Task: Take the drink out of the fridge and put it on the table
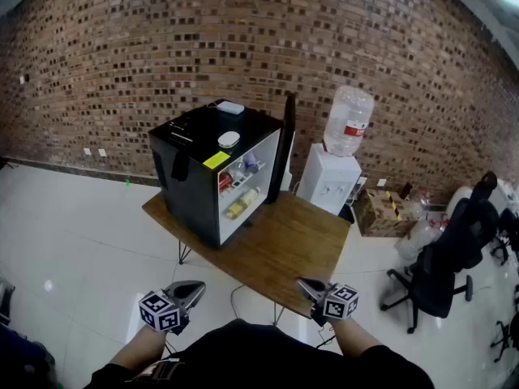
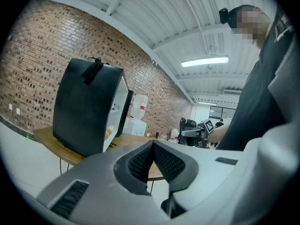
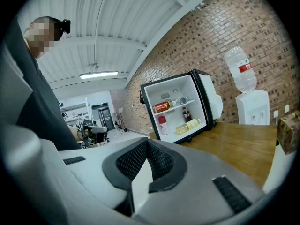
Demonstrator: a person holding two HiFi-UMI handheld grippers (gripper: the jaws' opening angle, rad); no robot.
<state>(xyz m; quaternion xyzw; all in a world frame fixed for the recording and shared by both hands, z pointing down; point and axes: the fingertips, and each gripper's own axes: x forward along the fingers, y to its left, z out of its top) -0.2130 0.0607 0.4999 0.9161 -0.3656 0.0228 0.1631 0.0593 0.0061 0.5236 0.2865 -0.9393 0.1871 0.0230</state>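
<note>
Drink btl (image 3: 188, 124) in open fridge (image 1: 190, 181) on table (image 1: 296, 250); water cooler (image 1: 331, 178) adj.

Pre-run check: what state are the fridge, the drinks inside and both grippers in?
fridge door, open
red can, lying on its side
dark bottle, upright
yellow bottle, lying on its side
left gripper, shut, empty
right gripper, shut, empty

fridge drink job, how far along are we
Done: the fridge door stands open. In hand: nothing; left gripper and right gripper are shut, empty, short of the table. Left: take a drink from inside, set it on the table.
</note>
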